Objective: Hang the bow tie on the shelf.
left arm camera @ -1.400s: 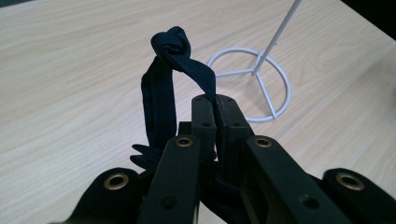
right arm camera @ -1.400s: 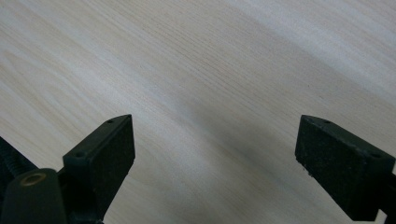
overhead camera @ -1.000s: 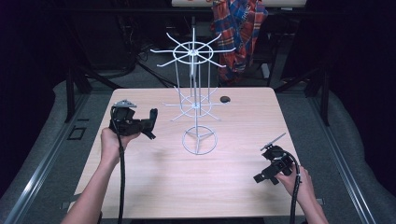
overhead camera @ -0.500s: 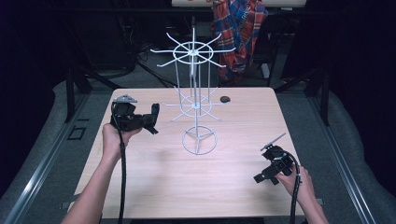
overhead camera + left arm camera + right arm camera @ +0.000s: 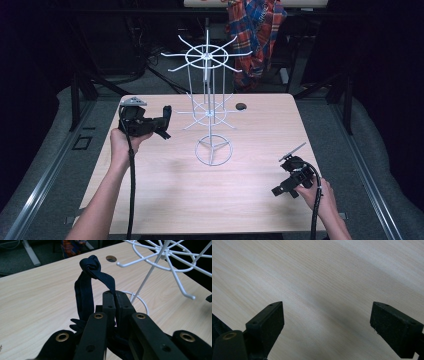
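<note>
A dark navy fabric band (image 5: pixel 85 290), tied in a knot at its top, stands up as a loop from my left gripper (image 5: pixel 115 298), which is shut on one side of it. In the high view that left gripper (image 5: pixel 160 121) hangs above the table's left part with the band (image 5: pixel 167 110) at its tip, pointing at the white wire rack (image 5: pixel 207 112). The rack's hooked arms (image 5: pixel 175 272) are just right of the band. My right gripper (image 5: pixel 281 189) rests low over the front right of the table. Its jaws (image 5: pixel 327 317) are wide open over bare wood.
The rack stands on a ring base (image 5: pixel 213 150) at the table's middle, with two tiers of spokes. A small dark round hole (image 5: pixel 241 106) lies behind it on the wooden table (image 5: pixel 200 200). A plaid cloth (image 5: pixel 255 30) hangs beyond the far edge.
My left gripper has moved slightly up and to the right, toward the rack, with the band in it. The right gripper has stayed put.
</note>
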Motion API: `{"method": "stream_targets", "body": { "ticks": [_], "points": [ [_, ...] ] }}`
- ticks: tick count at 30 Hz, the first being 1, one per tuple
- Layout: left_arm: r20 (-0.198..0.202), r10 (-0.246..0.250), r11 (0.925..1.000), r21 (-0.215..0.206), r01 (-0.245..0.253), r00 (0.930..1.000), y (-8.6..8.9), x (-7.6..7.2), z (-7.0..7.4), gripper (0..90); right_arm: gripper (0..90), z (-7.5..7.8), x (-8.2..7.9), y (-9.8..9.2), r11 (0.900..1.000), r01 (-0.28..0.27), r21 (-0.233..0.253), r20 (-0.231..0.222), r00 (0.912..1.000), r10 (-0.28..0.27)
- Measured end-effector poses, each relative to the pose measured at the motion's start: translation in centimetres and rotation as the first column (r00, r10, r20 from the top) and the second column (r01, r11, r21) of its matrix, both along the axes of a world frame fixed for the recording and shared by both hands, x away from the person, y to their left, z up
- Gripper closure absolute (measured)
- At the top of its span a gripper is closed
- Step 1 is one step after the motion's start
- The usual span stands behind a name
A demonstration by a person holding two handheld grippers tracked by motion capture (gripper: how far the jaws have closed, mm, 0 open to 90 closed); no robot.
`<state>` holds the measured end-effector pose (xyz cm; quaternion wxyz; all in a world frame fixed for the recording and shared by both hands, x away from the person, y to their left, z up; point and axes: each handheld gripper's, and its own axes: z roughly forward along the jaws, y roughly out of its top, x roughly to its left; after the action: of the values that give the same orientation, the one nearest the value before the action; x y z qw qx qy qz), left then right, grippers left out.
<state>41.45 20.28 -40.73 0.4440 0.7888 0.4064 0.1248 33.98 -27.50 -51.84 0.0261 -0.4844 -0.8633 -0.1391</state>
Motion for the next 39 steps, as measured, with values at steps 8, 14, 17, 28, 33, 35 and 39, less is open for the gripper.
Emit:
{"method": "stream_targets", "body": {
  "ticks": [8,14,17,28,33,35,39],
  "points": [
    [0.025,-0.023,0.9997,-0.013,0.023,0.9994,-0.7,0.0,0.6,87.3,11.8,0.0,0.0,0.0,1.000,0.000,0.000,0.000,1.0000,0.000],
    [0.029,-0.042,0.9991,-0.006,0.042,0.9987,-1.2,0.1,0.5,87.3,11.8,0.0,0.0,0.0,1.000,0.002,0.002,-0.001,1.0000,-0.002],
    [0.033,-0.047,0.9988,-0.010,0.047,0.9984,-1.5,0.1,0.5,87.4,11.8,0.0,0.0,0.0,1.000,0.000,0.003,-0.001,1.0000,0.000],
    [0.056,-0.095,0.9955,-0.005,0.095,0.9940,-2.7,0.3,0.5,87.3,11.8,0.0,0.0,0.0,1.000,-0.006,-0.002,-0.004,1.0000,0.006],
    [0.061,-0.123,0.9924,0.016,0.122,0.9905,-3.4,0.1,0.6,87.3,11.8,-0.1,-0.2,0.0,1.000,0.024,0.015,0.018,0.9996,-0.024],
    [0.060,-0.134,0.9909,0.022,0.133,0.9892,-3.6,0.2,0.6,87.3,11.8,-0.1,-0.2,0.0,1.000,0.024,0.014,0.015,0.9996,-0.024],
    [0.050,-0.160,0.9870,0.019,0.160,0.9858,-4.1,0.3,0.4,87.3,11.8,0.1,0.0,-0.1,1.000,0.002,0.006,0.001,1.0000,-0.002]
  ]
}}
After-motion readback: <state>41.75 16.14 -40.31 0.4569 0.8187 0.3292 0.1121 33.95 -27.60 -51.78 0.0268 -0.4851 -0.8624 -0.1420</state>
